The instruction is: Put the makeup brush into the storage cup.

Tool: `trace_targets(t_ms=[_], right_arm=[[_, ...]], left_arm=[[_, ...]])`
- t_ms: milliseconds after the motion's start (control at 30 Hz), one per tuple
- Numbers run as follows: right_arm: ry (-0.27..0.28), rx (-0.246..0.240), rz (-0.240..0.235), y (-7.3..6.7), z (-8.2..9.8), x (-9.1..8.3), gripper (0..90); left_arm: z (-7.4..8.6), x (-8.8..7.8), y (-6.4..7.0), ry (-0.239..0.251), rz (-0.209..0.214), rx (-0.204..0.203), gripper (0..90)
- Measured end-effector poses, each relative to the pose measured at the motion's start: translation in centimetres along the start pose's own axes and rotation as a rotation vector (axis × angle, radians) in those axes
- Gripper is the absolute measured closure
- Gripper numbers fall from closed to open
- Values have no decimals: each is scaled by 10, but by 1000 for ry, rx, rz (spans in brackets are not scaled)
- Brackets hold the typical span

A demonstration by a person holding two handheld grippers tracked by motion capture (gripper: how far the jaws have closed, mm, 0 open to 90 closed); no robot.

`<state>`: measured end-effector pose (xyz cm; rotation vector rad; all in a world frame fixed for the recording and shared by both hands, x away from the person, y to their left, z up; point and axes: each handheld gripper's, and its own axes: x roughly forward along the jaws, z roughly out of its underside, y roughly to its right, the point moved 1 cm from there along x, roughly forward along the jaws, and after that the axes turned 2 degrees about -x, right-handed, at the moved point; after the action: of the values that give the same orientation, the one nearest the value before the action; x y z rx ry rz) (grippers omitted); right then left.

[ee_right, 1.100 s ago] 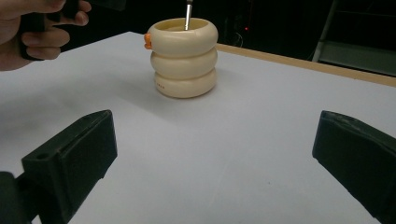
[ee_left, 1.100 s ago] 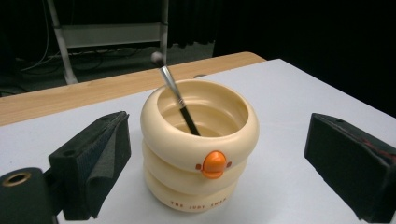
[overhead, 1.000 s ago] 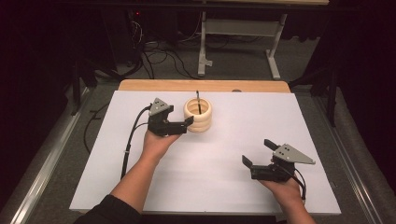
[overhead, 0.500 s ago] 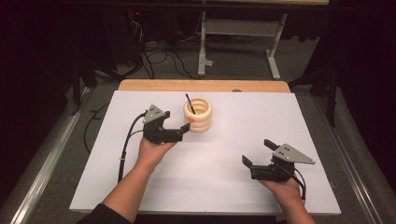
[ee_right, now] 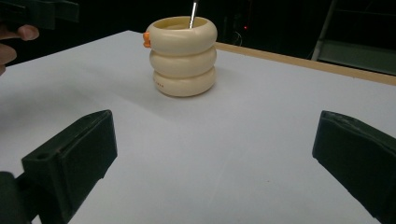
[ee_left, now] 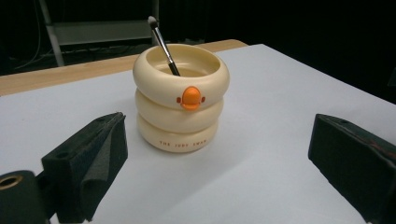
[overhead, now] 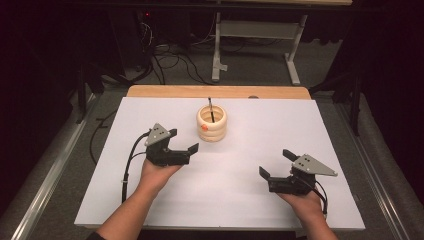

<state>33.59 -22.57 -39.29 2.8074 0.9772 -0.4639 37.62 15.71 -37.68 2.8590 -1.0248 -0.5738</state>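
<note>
A cream cup [overhead: 211,123] made of three stacked rings, with an orange beak on its front, stands on the white board at the back centre. A thin black brush [overhead: 211,107] leans inside it. My left gripper [overhead: 183,140] is open, a short way to the near left of the cup and apart from it. In the left gripper view the cup [ee_left: 181,98] and brush [ee_left: 163,45] sit ahead of the open left gripper [ee_left: 219,140]. My right gripper [overhead: 276,164] is open near the front right. The right gripper view shows the cup [ee_right: 183,56] beyond the open right gripper [ee_right: 215,135].
The white board [overhead: 300,130] lies on a wooden table whose back edge [overhead: 220,91] shows behind it. Cables and a metal stand [overhead: 250,45] are on the floor beyond. A hand with the left gripper [ee_right: 42,11] appears at the top left of the right gripper view.
My left gripper has drawn back from the cup toward the near left. The brush tipped to the left, then settled in the cup. The right gripper has stayed put.
</note>
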Motion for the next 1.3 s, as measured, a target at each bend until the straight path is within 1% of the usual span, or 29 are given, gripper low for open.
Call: trace_targets(t_ms=[100, 167, 233, 300, 333, 367, 500, 667, 767, 800, 900, 1000, 1100, 1200, 1300], right_arm=[[-1, 0, 1, 0, 0, 0, 13], [0, -1, 1, 0, 0, 0, 13], [-1, -3, 1, 0, 0, 0, 13], [0, -3, 2, 0, 0, 0, 13], [-1, 0, 2, -1, 0, 0, 13], [0, -7, 2, -1, 0, 0, 13], [1, -10, 0, -2, -1, 0, 12], [3, -8, 0, -3, -1, 0, 12], [7, 2, 3, -3, -1, -2, 12], [9, 0, 3, -3, -1, -2, 12], [11, 6, 3, -3, -2, -3, 12], [17, 9, 12, -3, -3, -5, 12], [24, 6, 25, -3, -5, -7, 12], [25, -7, 35, -3, -5, -9, 13], [18, -5, 40, -2, -4, -9, 12]], left_arm=[[5, -8, 1, -3, -1, 7, 44], [9, -15, 1, -3, -11, 13, 31], [12, -21, 1, -5, -6, 10, 25], [15, -27, 1, -2, -15, 16, 19], [17, -31, 1, 1, -12, 10, 17], [19, -35, 1, 1, -11, 10, 14], [26, -47, 2, 3, -13, 6, 7], [35, -59, 5, -2, -15, 27, 7], [43, -64, 7, -19, -23, 55, 7], [44, -65, 8, -19, -19, 56, 6], [48, -69, 12, -20, 11, 47, 3], [49, -69, 18, -14, 20, 82, 2], [48, -68, 19, -8, 34, 90, 2], [46, -69, 15, 8, 36, 89, 2], [45, -72, 10, 20, 41, 69, 1]])
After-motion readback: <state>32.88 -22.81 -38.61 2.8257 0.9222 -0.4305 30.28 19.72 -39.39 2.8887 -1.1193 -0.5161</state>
